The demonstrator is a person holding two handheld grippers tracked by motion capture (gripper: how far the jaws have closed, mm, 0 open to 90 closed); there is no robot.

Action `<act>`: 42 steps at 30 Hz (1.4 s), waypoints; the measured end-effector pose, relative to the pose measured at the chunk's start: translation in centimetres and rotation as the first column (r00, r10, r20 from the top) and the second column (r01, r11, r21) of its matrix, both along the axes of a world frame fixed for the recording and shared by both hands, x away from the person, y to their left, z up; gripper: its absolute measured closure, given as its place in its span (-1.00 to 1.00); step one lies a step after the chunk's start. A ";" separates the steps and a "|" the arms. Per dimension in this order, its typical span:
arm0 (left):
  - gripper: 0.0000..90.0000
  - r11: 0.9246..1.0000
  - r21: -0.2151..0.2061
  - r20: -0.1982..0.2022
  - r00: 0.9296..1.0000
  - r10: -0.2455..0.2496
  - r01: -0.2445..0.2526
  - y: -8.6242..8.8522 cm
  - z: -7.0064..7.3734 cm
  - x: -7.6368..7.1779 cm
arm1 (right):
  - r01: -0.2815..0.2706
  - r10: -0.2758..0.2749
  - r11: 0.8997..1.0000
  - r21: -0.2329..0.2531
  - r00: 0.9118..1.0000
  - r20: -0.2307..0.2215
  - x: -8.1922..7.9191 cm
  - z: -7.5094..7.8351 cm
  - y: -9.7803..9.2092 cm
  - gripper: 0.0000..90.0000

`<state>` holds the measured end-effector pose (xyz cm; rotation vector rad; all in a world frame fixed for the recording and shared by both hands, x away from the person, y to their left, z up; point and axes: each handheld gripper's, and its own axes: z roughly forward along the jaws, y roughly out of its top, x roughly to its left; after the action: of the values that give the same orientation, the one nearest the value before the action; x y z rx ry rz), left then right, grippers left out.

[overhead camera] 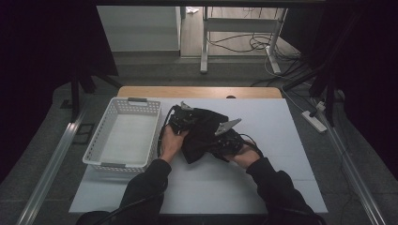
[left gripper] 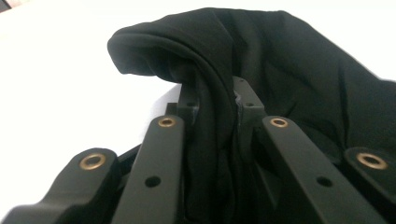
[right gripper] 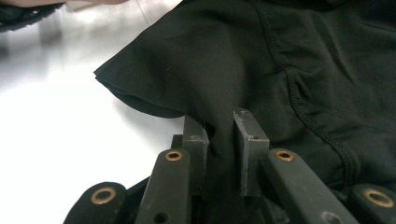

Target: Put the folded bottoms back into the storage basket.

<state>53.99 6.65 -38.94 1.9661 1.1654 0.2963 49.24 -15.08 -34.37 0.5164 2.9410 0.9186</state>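
Both grippers, left (left gripper: 215, 100) and right (right gripper: 219, 123), lie low, fingers pinching the black garment (overhead camera: 206, 129).

You'll find no text, label, brand, number or sign legible anywhere here.
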 end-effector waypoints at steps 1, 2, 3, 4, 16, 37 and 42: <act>0.72 1.000 -0.003 0.001 1.000 0.000 0.000 0.1 0.2 0.0 | 0.000 0.000 1.000 0.006 1.000 0.000 0.0 0.1 0.0 0.74; 0.72 1.000 -0.004 0.004 1.000 -0.002 0.002 0.2 0.5 0.1 | 0.000 0.000 1.000 0.011 1.000 -0.003 0.0 0.3 0.0 0.74; 0.72 1.000 -0.005 0.006 1.000 -0.003 0.003 0.3 0.7 0.1 | 0.000 0.000 1.000 0.018 1.000 -0.004 -0.1 0.4 0.0 0.74; 0.72 1.000 -0.006 0.006 1.000 -0.004 0.004 0.3 0.9 0.1 | -0.001 0.001 1.000 0.022 1.000 -0.005 -0.1 0.6 0.0 0.74; 0.72 1.000 0.006 0.038 0.999 -0.005 0.005 1.2 3.1 0.3 | 0.005 -0.004 0.997 0.083 1.000 -0.022 0.3 2.2 1.0 0.74; 0.72 1.000 0.010 0.036 0.999 0.012 -0.012 5.0 6.2 0.6 | -0.030 0.033 0.987 0.157 0.999 -0.019 0.7 4.1 4.2 0.74; 0.72 1.000 -0.003 0.029 0.999 0.014 -0.014 6.0 6.5 0.7 | -0.038 0.042 0.986 0.164 0.999 -0.020 0.8 4.3 5.3 0.74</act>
<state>54.65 12.68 -32.41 1.9460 1.1606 0.3293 49.99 -9.79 -30.05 0.4783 2.9223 1.1736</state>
